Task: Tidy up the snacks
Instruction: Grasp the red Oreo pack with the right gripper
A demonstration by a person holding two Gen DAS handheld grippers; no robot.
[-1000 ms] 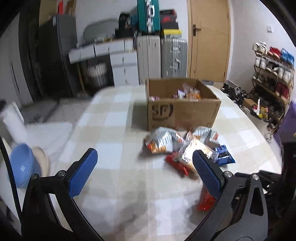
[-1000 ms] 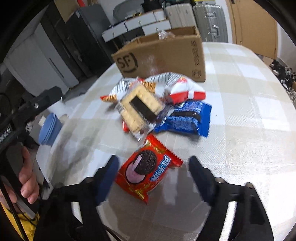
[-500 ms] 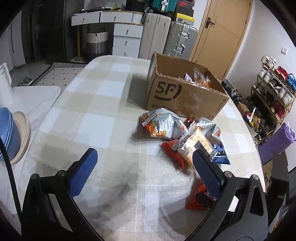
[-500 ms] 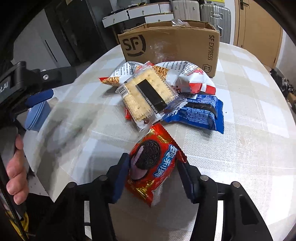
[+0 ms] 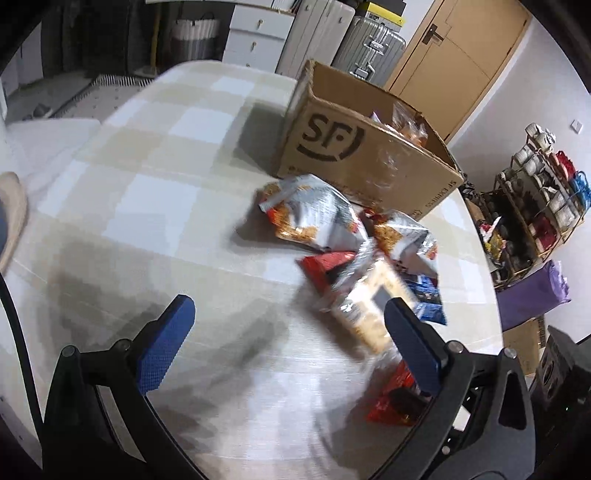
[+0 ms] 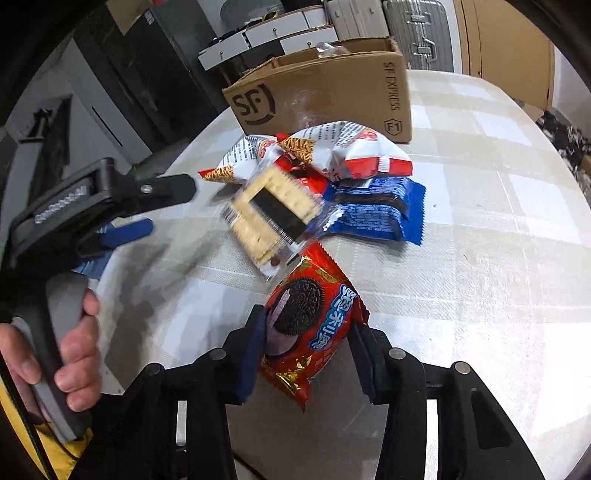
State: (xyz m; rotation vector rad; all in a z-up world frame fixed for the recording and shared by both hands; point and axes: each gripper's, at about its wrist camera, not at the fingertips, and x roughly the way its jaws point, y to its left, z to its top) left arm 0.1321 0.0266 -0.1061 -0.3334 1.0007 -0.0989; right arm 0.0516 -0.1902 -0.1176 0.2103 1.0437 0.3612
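My right gripper (image 6: 308, 343) is shut on a red Oreo packet (image 6: 308, 325), which also shows in the left wrist view (image 5: 397, 400). Beyond it lie a clear cracker pack (image 6: 271, 214), a blue Oreo packet (image 6: 373, 214) and white snack bags (image 6: 347, 147). The open SF cardboard box (image 6: 325, 92) stands behind the pile with snacks inside. My left gripper (image 5: 288, 339) is open and empty over the table, left of the cracker pack (image 5: 369, 310) and snack bags (image 5: 314, 218); it shows in the right wrist view (image 6: 147, 206).
The table (image 6: 498, 258) has a checked cloth and a rounded edge. A stack of bowls (image 5: 11, 214) sits off the left edge. Suitcases (image 5: 369, 29), drawers, a door and a shoe rack (image 5: 543, 192) stand around the room.
My right gripper has closed on the red Oreo packet. My left gripper has moved in closer to the snack pile, staying open.
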